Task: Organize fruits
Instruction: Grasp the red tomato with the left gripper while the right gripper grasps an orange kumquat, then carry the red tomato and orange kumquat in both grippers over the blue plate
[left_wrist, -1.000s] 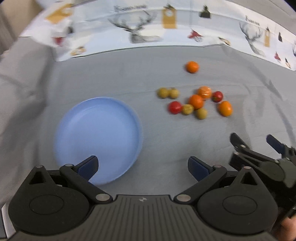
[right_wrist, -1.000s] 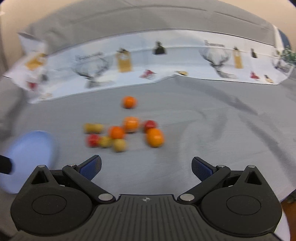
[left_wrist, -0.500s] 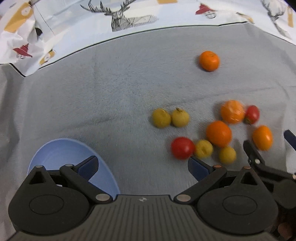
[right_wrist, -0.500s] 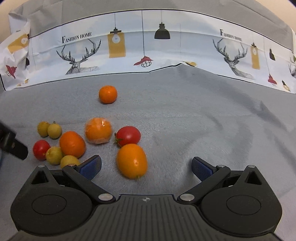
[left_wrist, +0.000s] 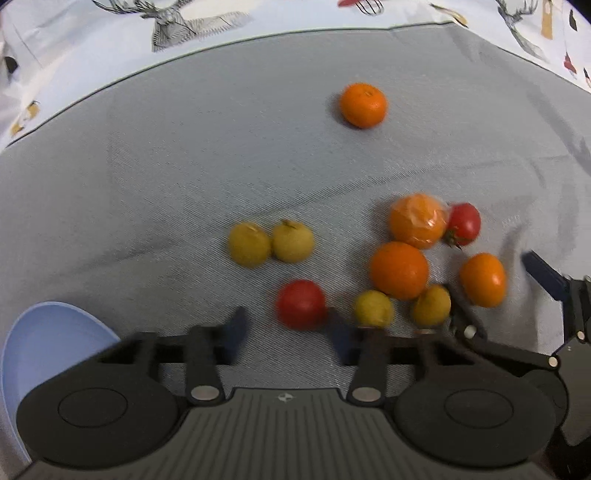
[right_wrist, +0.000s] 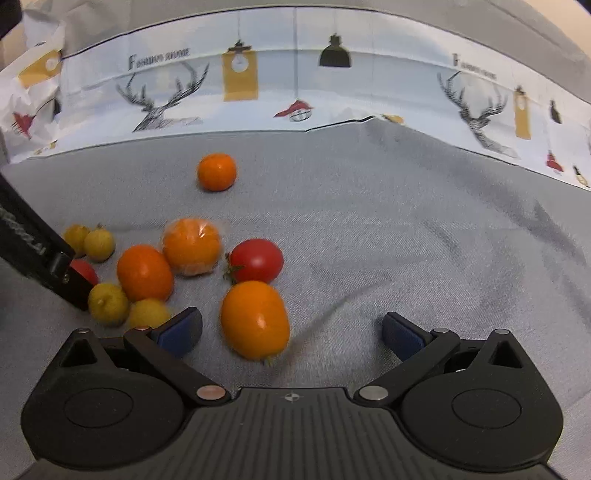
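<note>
Since the earlier frame both grippers have dropped to the fruit on the grey cloth. Left gripper: fingers closing around the red tomato, not yet pinching. Right gripper: fingers spread, starting to close around the orange tomato. Judged soft, smooth, easily bruised; hold across the middle

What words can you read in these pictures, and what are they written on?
"FASHION HOME": on the printed sheet behind the fruit, above the left deer; blurred, only just readable.
A second line on that sheet, above the right deer, starts with "F"; the rest is too blurred.
White lettering on the left gripper: too blurred to read.
</note>
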